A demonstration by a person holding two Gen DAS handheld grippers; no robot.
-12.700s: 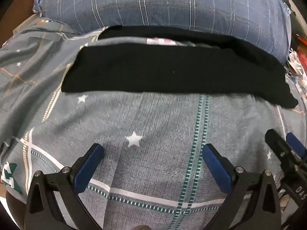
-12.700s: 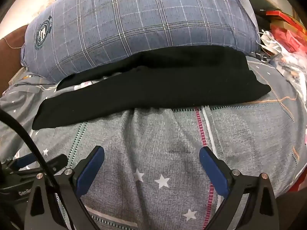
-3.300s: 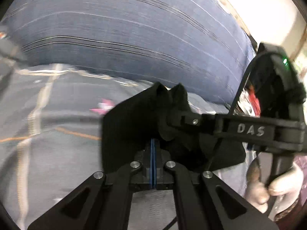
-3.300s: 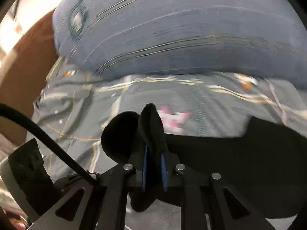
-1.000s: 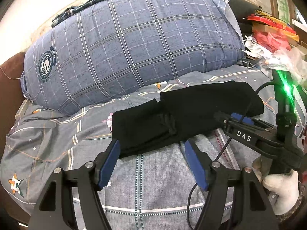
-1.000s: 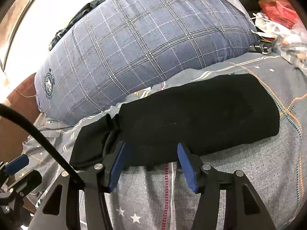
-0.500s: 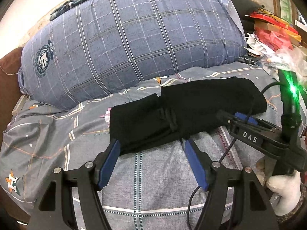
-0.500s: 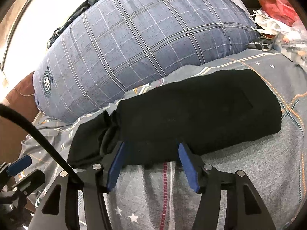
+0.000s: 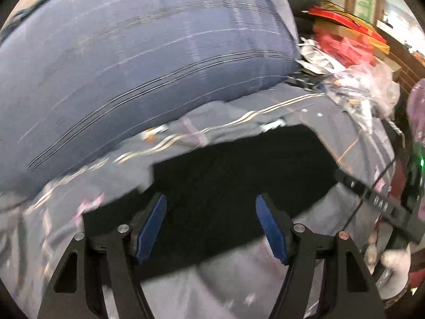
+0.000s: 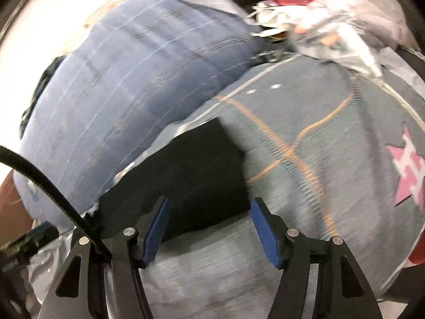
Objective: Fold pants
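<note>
The black pants (image 9: 239,175) lie folded into a wide band on the grey star-patterned bedsheet (image 9: 239,287). My left gripper (image 9: 211,228) is open, its blue pads low over the near edge of the pants. My right gripper (image 10: 208,232) is open and empty, hovering at the right end of the pants (image 10: 191,175). The right gripper's black body (image 9: 382,207) also shows at the right of the left wrist view. Both views are motion-blurred.
A large blue plaid pillow (image 9: 138,74) lies behind the pants. Red boxes, papers and plastic bags (image 9: 345,45) pile up at the far right of the bed. The left gripper (image 10: 24,242) shows at the lower left of the right wrist view.
Both grippers have swung right and moved in closer to the pants. The pants themselves lie as before, and both grippers stay open.
</note>
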